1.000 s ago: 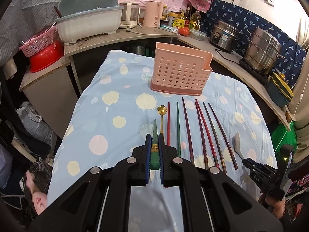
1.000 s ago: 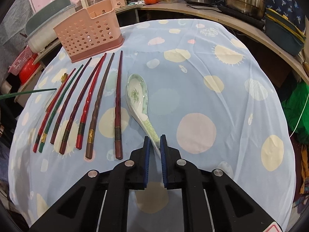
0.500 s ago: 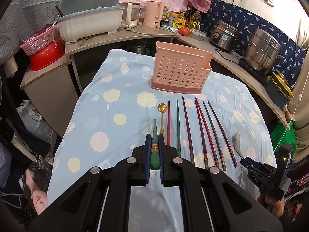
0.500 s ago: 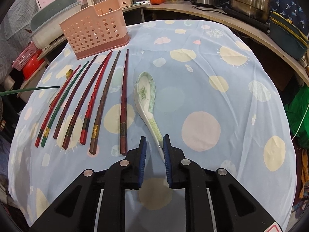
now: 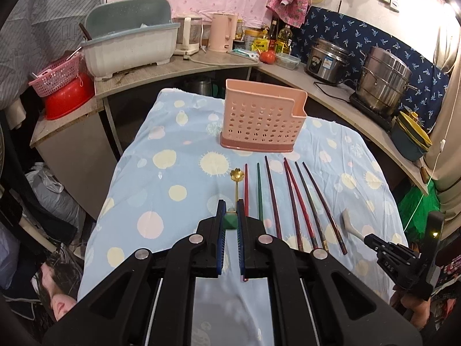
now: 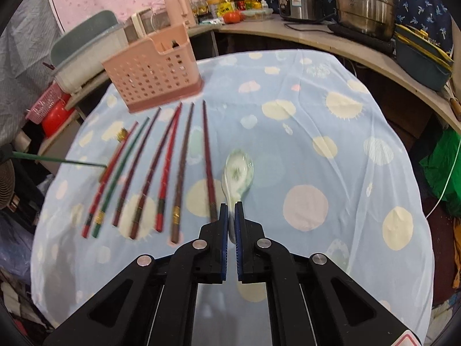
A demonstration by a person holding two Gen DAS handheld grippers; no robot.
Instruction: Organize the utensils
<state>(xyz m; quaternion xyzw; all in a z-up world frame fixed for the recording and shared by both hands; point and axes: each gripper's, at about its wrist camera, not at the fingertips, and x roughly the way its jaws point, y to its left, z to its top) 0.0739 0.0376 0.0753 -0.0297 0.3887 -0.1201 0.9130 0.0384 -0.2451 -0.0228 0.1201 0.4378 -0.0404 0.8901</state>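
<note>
From the left wrist, little has shifted: the left claw (image 5: pixel 229 216) stays pinched on the butt of the green chopstick (image 5: pixel 230 221), held clear of the surface (image 5: pixel 161 173) ahead of the pink holder (image 5: pixel 260 121). From the right wrist, the right claw (image 6: pixel 230 216) has clamped shut on the handle of the white ceramic spoon (image 6: pixel 237 170) and is lifting it; green-patterned bowl forward, beside the chopstick row (image 6: pixel 161 173).

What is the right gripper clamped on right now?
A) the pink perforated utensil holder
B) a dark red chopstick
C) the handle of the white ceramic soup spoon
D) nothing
C: the right gripper has its blue pads shut on the handle of the white ceramic soup spoon.
</note>
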